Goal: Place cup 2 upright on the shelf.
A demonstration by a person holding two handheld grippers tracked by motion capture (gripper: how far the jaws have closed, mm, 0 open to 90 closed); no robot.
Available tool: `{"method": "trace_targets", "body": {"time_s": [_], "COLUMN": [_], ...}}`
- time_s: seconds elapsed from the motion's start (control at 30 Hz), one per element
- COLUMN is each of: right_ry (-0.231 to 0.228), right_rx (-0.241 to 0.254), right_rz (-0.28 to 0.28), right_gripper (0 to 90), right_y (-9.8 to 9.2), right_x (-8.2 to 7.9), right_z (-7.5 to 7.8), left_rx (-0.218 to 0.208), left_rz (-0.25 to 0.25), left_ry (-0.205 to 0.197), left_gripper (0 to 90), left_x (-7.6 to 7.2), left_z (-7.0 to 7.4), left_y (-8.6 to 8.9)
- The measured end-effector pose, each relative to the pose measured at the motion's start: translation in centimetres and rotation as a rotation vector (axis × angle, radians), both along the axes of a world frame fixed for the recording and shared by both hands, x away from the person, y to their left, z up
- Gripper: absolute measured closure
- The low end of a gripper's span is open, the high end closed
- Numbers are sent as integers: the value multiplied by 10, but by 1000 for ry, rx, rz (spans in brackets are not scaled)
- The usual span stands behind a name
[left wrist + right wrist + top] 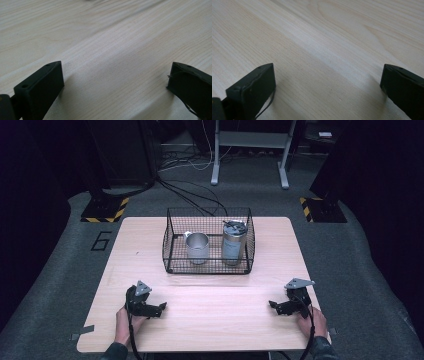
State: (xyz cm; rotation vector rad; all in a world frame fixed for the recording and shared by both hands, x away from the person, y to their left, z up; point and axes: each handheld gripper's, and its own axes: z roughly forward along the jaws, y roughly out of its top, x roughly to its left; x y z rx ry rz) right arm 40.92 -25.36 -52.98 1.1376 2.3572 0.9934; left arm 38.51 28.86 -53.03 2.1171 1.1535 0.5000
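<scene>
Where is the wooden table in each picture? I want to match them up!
High view: the wooden table sits in the middle, with the wire basket on its far half.
Left gripper view: its pale grain lies under the two open jaws.
Right gripper view: the same grain lies under the two open jaws.
Shared landmark: the light wood grain of the tabletop.

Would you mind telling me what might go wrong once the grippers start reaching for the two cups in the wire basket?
1. The tall tumbler stands close to the wire basket's right wall, so a jaw may catch the mesh.
2. The shorter metal cup and tumbler stand side by side; both grippers reaching in together might collide.
3. The left gripper and right gripper must clear the basket's near rim, or they could push it along the table.
</scene>
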Motion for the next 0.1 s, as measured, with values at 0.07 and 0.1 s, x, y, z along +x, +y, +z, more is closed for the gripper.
{"method": "trace_targets", "body": {"time_s": [0.07, 0.1], "right_ry": [1, 0], "right_rx": [1, 0], "right_rz": [-1, 1], "right_gripper": [0, 0], "right_y": [0, 0], "right_x": [0, 0], "right_z": [0, 0], "left_rx": [5, 9], "left_rz": [-4, -7], "left_ry": [1, 3], "left_gripper": [0, 0], "left_x": [0, 0], "left_z": [0, 0], "left_y": [0, 1]}}
